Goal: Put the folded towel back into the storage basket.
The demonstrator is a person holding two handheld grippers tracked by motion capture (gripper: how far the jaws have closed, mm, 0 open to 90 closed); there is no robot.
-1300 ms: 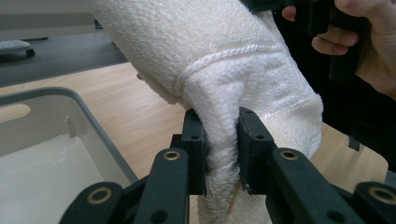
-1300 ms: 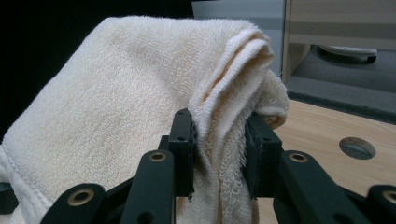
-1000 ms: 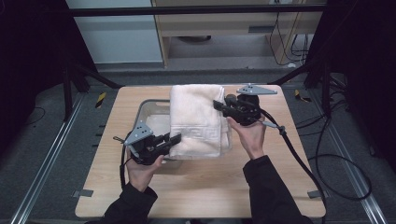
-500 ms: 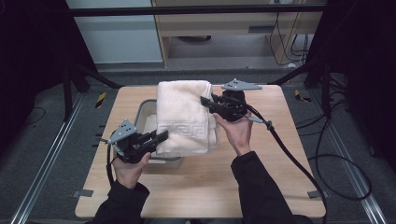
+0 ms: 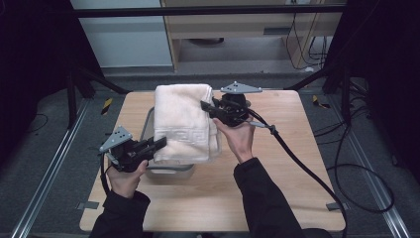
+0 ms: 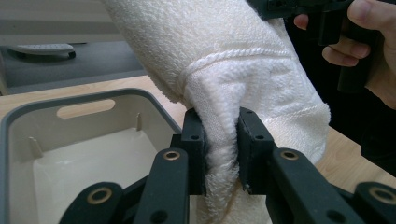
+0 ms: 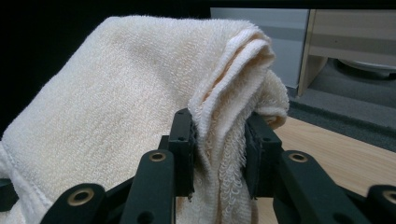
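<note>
A folded cream towel (image 5: 184, 124) hangs lifted above the table, stretched between my two grippers. My left gripper (image 5: 159, 144) is shut on its near left corner; in the left gripper view the towel (image 6: 243, 70) bunches between the black jaws of that gripper (image 6: 222, 149). My right gripper (image 5: 207, 108) is shut on the far right edge, and the right gripper view has folded layers of towel (image 7: 140, 98) pinched in the gripper (image 7: 219, 149). A grey bin (image 5: 148, 124) sits under the towel, mostly hidden by it; its inside (image 6: 88, 163) looks bare.
The bin's near rim (image 5: 171, 169) pokes out below the towel. The wooden table (image 5: 292, 163) spreads to the right and front. Black cables (image 5: 297, 158) trail from the right gripper across the table. A metal rail (image 5: 44, 173) runs along the floor at left.
Both grippers have carried the towel leftward and slightly toward me, so it now hangs over the bin rather than to its right. Both stay shut on the towel.
</note>
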